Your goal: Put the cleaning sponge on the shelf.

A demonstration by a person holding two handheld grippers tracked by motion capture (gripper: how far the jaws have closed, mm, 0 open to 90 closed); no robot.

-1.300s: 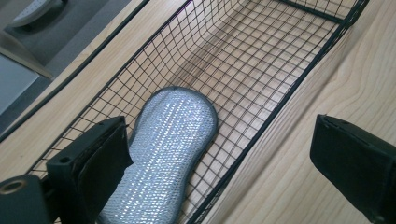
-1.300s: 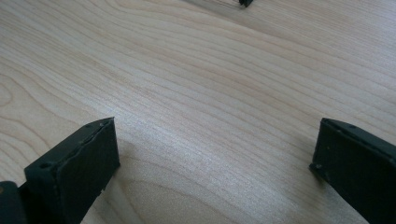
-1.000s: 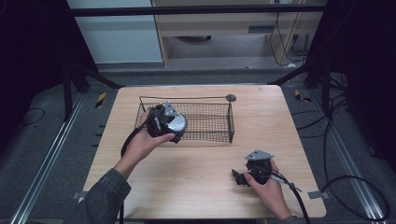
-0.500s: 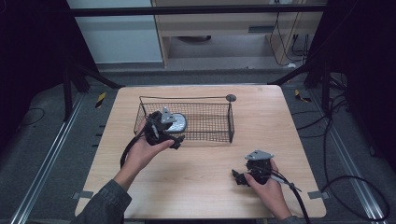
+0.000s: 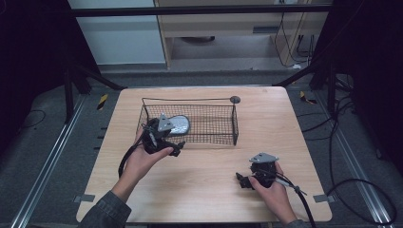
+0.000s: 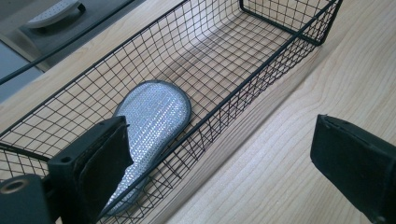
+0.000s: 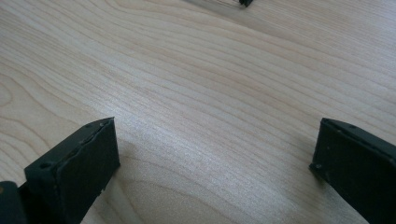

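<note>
My left tool point(image 5: 177, 150) hangs at the near left corner of the wire basket point(image 5: 223, 137), jaws wide apart and holding nothing. The silver mesh pad point(image 6: 152, 121) lies flat inside the basket's left end. My right tool point(image 5: 241, 180) rests open and empty on the worktop point(image 5: 199, 180), well apart from the basket.

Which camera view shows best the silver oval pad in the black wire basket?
The left gripper view: the silver oval pad lies close, texture clear, inside the black wire basket. The high view shows it small.
</note>
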